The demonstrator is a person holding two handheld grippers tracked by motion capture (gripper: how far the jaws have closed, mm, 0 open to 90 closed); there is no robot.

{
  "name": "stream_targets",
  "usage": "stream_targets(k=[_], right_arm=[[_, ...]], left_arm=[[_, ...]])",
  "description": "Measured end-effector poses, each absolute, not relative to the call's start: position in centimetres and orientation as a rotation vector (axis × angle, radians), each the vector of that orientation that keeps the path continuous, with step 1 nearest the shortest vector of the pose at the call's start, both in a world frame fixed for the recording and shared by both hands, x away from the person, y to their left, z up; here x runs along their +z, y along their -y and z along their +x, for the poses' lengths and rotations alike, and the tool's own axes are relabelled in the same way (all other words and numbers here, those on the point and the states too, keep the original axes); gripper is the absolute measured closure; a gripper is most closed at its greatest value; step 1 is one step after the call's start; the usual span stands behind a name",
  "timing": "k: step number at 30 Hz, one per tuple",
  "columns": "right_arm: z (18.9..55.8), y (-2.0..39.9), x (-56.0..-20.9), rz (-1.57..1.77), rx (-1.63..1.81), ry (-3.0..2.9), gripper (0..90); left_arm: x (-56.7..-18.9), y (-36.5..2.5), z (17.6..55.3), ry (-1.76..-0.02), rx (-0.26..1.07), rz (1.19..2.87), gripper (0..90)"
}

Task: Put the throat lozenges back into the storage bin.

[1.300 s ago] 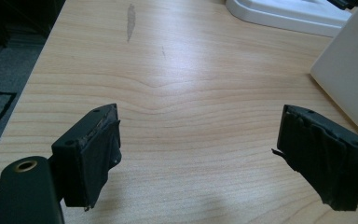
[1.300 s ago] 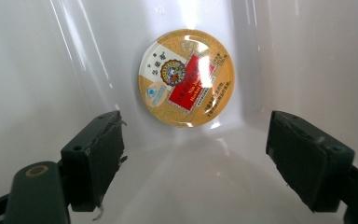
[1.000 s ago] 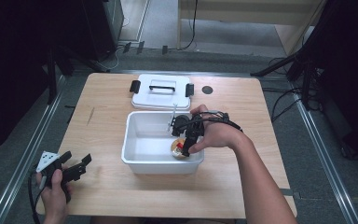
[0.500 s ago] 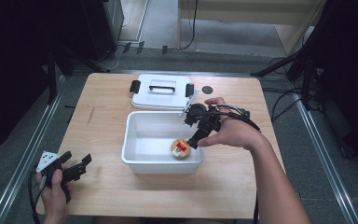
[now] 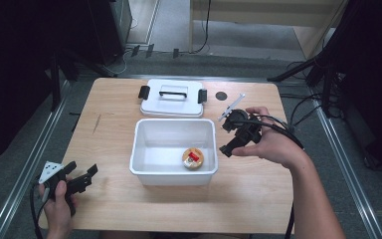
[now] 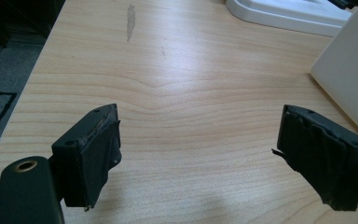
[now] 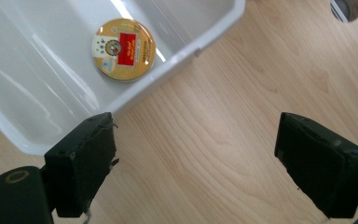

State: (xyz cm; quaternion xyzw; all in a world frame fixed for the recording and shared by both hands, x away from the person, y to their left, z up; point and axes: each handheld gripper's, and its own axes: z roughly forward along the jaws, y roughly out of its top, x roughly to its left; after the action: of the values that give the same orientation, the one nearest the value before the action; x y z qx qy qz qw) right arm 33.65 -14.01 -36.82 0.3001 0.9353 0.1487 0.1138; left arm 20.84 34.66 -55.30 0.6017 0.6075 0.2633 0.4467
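The white bin (image 5: 173, 172) stands mid-tabletop (image 5: 114, 104) with its mouth open from above, only a round tin (image 5: 193, 158) lying on its floor near the right wall, while its walls block any level approach. Just behind it the flat lid (image 5: 171, 99) takes up the far middle strip. Bare wood lies open to the left of the bin, ahead of the left tool (image 5: 82, 179), along the near edge, and right of the bin under the raised right tool (image 5: 229, 137), whose jaws stand apart with nothing between them.
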Motion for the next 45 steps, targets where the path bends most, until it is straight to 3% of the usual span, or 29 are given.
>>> stream_targets(k=[14, 30, 45], right_arm=[[33.3, 19.7, -41.3, 1.158, 0.438, -2.688, 1.0], [31.8, 26.2, -46.0, 1.455, 0.517, -2.48, 0.0], [28.1, 31.2, -50.1, 1.576, 0.69, -2.214, 0.0]], left_arm=[[-55.3, -34.7, 20.8, -1.504, 0.652, 1.497, 14.0], [-55.3, -34.7, 20.8, -1.503, 0.652, 1.5, 14.0], [-55.3, -34.7, 20.8, -1.506, 0.646, 1.495, 14.0]])
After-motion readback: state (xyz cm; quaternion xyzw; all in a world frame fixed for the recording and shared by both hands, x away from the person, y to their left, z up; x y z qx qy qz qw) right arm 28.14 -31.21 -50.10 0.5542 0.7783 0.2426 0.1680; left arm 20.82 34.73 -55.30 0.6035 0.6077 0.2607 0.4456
